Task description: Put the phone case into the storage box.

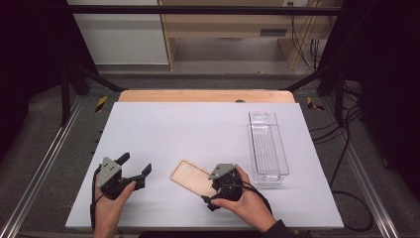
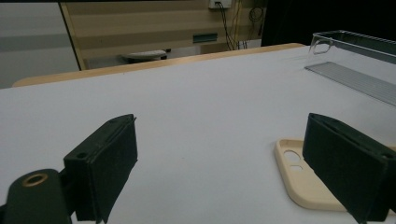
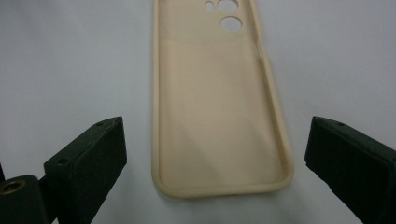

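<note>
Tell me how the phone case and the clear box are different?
The phone case is tan and you cannot see through it; the clear box is see-through. The phone case is flat and low, the box has tall walls. The phone case lies between the open jaws of the right gripper; the box sits apart, farther right. Both lie open side up on the white table, and both are empty.

One beige rubbery phone case (image 1: 190,177) lies on the white table (image 1: 188,129). One clear, long rectangular plastic bin (image 1: 267,147) stands there too. Two black two-jaw grippers are present: a left gripper (image 1: 135,167) and a right gripper (image 1: 210,192).
</note>
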Demonstrator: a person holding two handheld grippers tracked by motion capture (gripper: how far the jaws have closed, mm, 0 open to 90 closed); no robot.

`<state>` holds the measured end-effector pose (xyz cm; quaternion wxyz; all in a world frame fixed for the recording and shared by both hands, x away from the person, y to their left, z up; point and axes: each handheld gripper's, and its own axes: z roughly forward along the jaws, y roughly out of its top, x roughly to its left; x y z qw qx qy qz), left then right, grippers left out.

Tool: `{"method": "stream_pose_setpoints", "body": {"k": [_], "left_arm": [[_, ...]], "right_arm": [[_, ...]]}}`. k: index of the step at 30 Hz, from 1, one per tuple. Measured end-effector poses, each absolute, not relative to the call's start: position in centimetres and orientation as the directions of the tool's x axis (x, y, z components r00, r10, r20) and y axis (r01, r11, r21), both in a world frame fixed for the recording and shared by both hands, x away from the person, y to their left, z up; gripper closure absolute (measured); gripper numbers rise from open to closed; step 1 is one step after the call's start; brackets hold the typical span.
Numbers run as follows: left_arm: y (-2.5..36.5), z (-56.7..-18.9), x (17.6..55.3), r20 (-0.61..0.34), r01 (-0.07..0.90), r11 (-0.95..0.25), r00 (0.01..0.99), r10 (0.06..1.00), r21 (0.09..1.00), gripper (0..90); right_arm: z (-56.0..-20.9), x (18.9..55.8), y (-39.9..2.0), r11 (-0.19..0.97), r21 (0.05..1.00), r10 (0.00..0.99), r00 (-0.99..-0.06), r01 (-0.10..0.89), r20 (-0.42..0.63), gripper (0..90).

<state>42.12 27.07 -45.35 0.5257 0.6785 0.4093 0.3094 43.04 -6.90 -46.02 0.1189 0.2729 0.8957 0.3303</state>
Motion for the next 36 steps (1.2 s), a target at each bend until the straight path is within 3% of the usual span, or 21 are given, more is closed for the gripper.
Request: {"method": "stream_pose_setpoints", "body": {"k": [36], "left_arm": [[26.9,-45.3,42.2,-0.015,0.229,-0.110,0.484,0.875,0.967,8.3]], "right_arm": [[-48.3,44.8,-5.9,0.648,0.633,0.548,-0.837,0.424,0.000,4.7]]}}
